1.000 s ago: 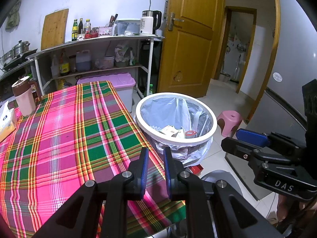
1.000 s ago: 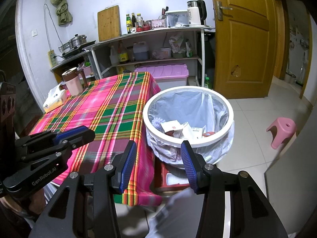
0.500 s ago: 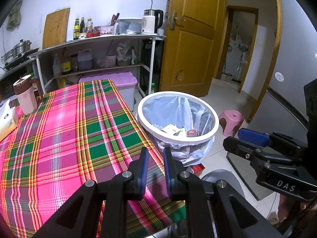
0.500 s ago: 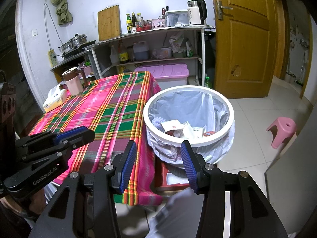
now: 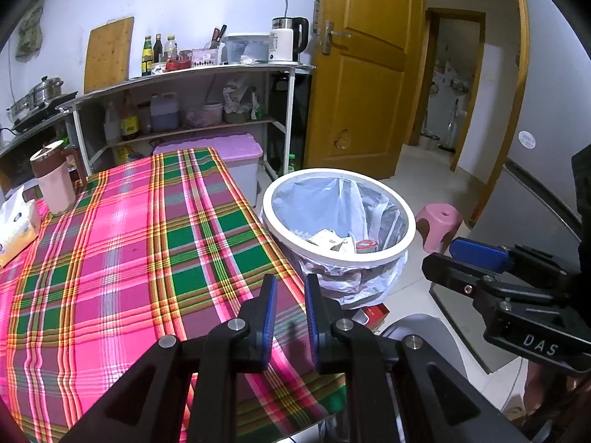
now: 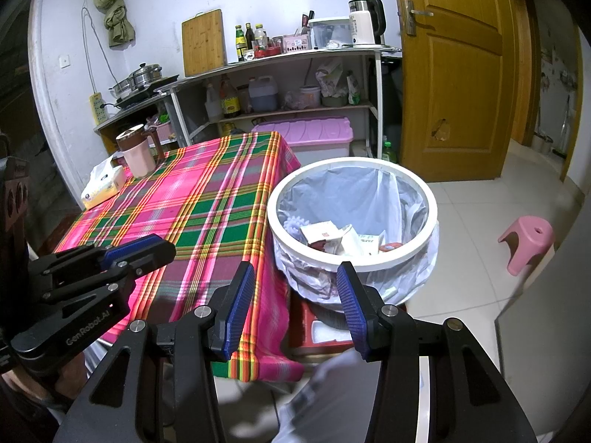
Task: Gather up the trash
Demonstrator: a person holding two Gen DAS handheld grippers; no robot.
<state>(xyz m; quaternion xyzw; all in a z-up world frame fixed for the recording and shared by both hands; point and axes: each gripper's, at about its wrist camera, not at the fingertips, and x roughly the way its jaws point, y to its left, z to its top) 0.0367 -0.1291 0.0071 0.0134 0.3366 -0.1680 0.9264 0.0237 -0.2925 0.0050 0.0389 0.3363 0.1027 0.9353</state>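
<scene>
A white-rimmed trash bin [image 5: 400, 247] [image 6: 406, 254] with a clear liner stands on the floor by the table's right edge. Paper scraps and cartons [image 6: 341, 238] lie inside it, also visible in the left wrist view [image 5: 332, 240]. My left gripper [image 5: 289, 288] hovers over the near right part of the plaid tablecloth [image 5: 122, 243], its blue pads a narrow gap apart with nothing between them. My right gripper [image 6: 295, 277] is open and empty, low in front of the bin and the table corner. Each gripper shows in the other's view: the right one [image 5: 480, 258], the left one [image 6: 122, 254].
A pink mug [image 5: 55, 181] and a tissue box [image 5: 16, 227] sit at the table's far left. A pink stool [image 6: 528, 238] stands on the floor to the right. A shelf unit [image 6: 280, 74] with bottles, a pink storage box [image 6: 306, 133] and a wooden door [image 6: 450, 74] stand behind.
Both views have drawn back and risen slightly from the bin. Neither gripper's opening has changed.
</scene>
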